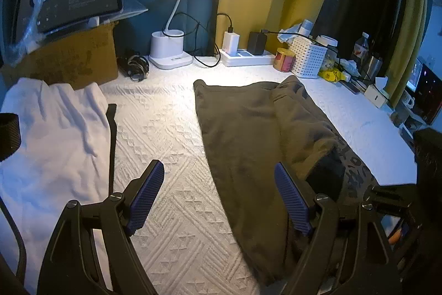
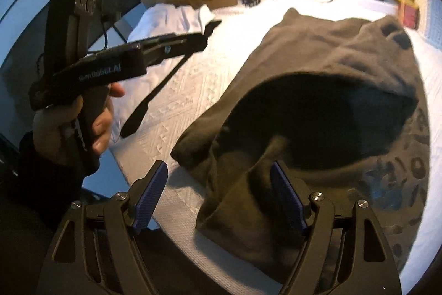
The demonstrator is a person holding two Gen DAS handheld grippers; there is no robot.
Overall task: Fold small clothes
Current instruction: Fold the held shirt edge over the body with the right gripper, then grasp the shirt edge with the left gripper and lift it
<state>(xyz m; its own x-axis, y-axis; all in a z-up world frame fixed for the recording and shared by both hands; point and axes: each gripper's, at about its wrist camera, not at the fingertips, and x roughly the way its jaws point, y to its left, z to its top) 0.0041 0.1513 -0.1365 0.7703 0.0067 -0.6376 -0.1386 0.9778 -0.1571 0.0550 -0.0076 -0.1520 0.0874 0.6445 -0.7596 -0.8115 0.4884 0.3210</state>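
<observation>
Olive garment (image 1: 243, 134) is lying spread on the white textured bench (image 1: 165, 129), right of centre, with one side already flopped over onto itself so the dark lining and a printed patch show, so I'd say we're mid-fold, between grabs. Left gripper (image 1: 219, 195) hovers over the near edge with its fingers wide apart and nothing in them, right gripper (image 2: 218, 195) is the same deal, fingers gaping, one blue pad just beside the near corner flap. A white garment (image 1: 55, 129) sits off to the left, well apart. Next move probably needs both pinching the near hem and carrying it over evenly
</observation>
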